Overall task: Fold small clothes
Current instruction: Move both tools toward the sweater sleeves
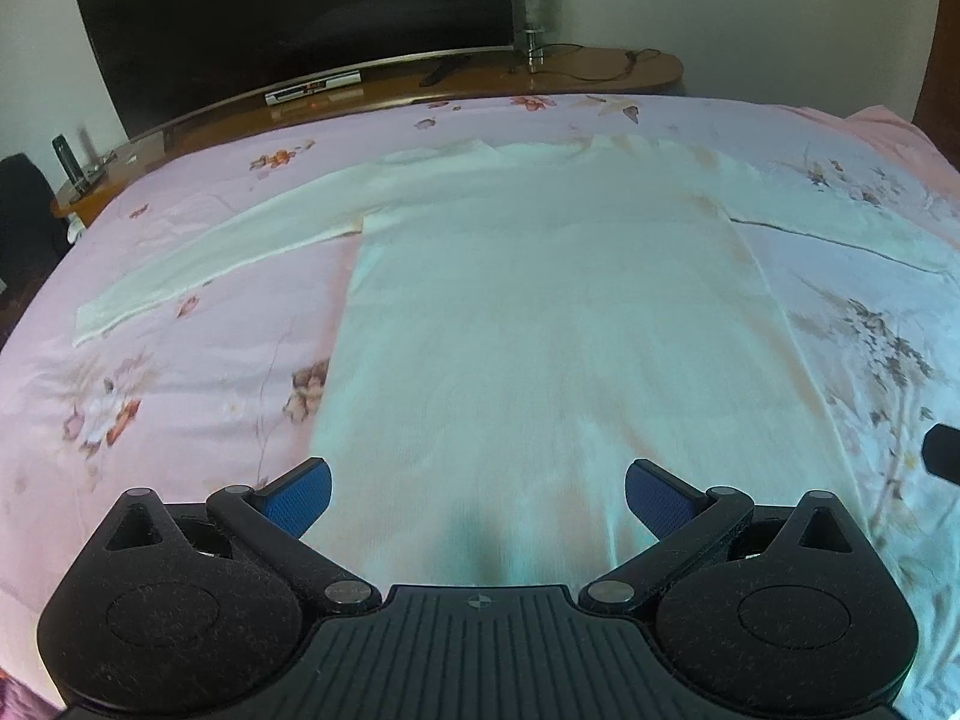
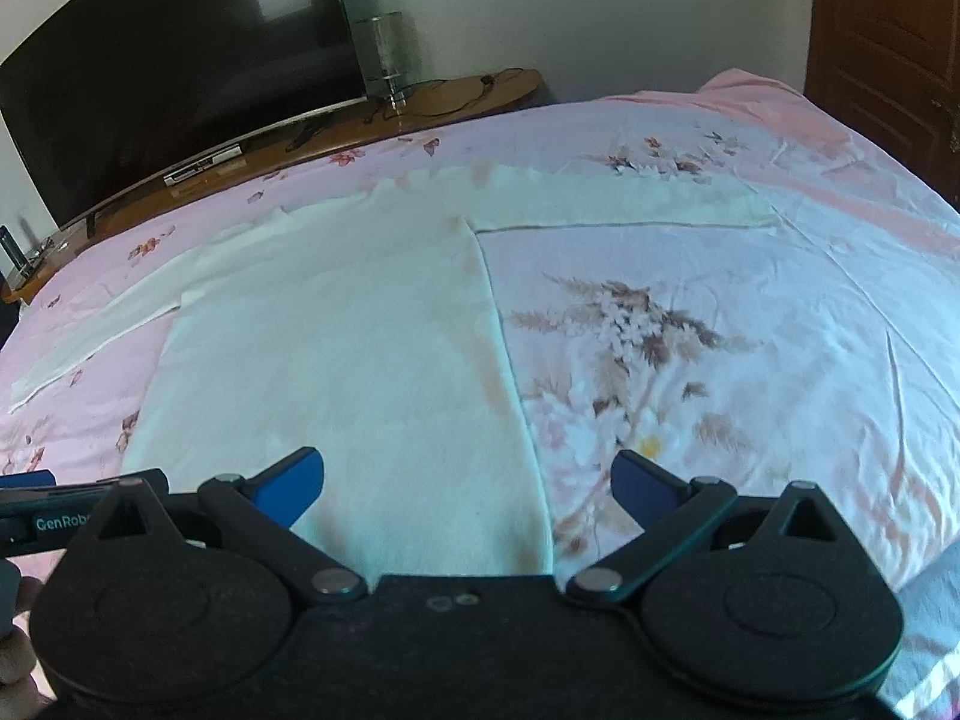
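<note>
A white long-sleeved top (image 1: 540, 312) lies flat on the bed, hem toward me, both sleeves spread out to the sides. It also shows in the right wrist view (image 2: 336, 324). My left gripper (image 1: 477, 495) is open and empty, above the hem near the garment's lower middle. My right gripper (image 2: 468, 489) is open and empty, above the hem's right corner, with the garment's right edge running between its jaws. The left sleeve (image 1: 198, 264) reaches far left; the right sleeve (image 2: 630, 204) reaches right.
The bed has a pink floral sheet (image 1: 150, 372) (image 2: 750, 330). Beyond its far edge stands a wooden TV bench (image 1: 600, 69) with a large dark TV (image 1: 288, 18), a set-top box (image 1: 312, 87) and a glass lamp (image 1: 531, 0). A brown door (image 2: 888, 18) is at right.
</note>
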`<state>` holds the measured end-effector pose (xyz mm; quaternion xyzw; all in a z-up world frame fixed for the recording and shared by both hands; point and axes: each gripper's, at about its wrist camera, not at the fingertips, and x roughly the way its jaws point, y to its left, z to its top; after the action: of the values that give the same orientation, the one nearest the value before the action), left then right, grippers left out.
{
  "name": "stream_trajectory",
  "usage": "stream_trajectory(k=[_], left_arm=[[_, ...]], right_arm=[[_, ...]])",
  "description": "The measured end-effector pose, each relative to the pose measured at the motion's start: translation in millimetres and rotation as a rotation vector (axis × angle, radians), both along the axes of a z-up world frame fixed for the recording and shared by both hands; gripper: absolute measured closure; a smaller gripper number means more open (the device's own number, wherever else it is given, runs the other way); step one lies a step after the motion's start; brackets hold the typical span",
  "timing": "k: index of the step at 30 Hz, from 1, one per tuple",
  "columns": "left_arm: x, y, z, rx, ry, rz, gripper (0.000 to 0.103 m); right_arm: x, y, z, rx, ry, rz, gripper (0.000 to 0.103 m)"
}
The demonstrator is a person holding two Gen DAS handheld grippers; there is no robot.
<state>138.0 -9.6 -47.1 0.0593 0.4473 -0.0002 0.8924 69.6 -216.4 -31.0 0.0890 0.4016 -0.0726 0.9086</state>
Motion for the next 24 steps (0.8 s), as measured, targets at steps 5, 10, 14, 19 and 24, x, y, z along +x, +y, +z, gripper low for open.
stream_trajectory(k=[5, 10, 14, 19, 24], left_arm=[[29, -8, -6, 0.016, 0.004, 0.003, 0.000], [60, -16, -15, 0.024, 0.012, 0.011, 0.000], [85, -24, -22, 0.029, 0.017, 0.012, 0.000], [119, -35, -34, 0.042, 0.024, 0.016, 0.000], [152, -45, -47, 0.048, 0.038, 0.021, 0.000]], right_arm=[[28, -17, -8, -0.034, -0.012, 0.010, 0.001], [57, -39, -22, -0.057, 0.000, 0.003, 0.002], [83, -57, -32, -0.069, 0.020, -0.004, 0.003], [115, -80, -41, -0.078, 0.015, -0.040, 0.003], [147, -111, -55, -0.056, 0.037, -0.074, 0.003]])
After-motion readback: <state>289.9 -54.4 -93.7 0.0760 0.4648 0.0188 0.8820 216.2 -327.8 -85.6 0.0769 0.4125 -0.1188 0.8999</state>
